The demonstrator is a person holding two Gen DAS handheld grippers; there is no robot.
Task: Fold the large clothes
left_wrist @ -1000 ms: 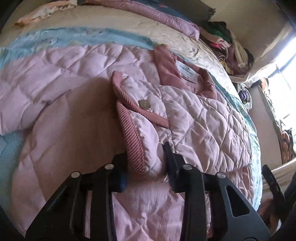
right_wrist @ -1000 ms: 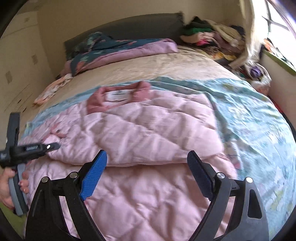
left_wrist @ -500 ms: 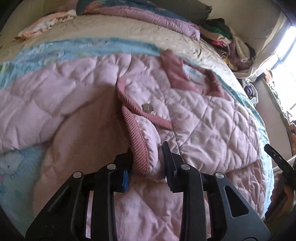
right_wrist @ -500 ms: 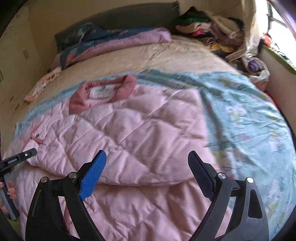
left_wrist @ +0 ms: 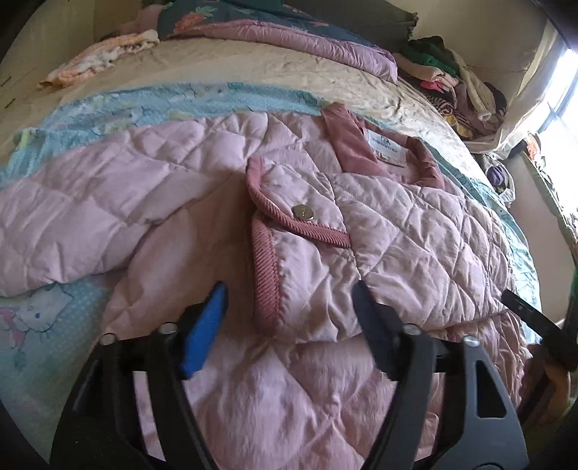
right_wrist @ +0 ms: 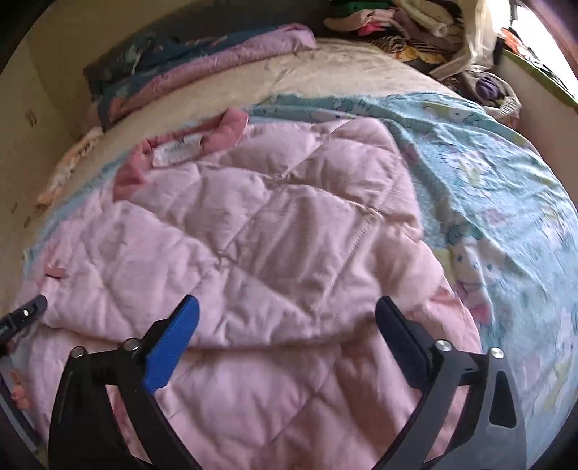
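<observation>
Opening both jaws, left gripper (left_wrist: pixel 289 314) letting the jacket (left_wrist: pixel 397 235) cuff (left_wrist: pixel 267 285) drop mid-frame, right gripper (right_wrist: pixel 289 325) empty, apparently to set the fold.

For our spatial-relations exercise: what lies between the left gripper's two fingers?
In the left wrist view, the left gripper is opening around the pink quilted jacket's corduroy-trimmed cuff, which neither finger touches.

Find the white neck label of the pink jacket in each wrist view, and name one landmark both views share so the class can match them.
Left wrist view: the label sits upper right of centre, inside the dark pink collar.
Right wrist view: the label sits upper left, blurred, inside the same collar.
Shared landmark: the clothes pile at the bed's far corner by the window, upper right in both views.
</observation>
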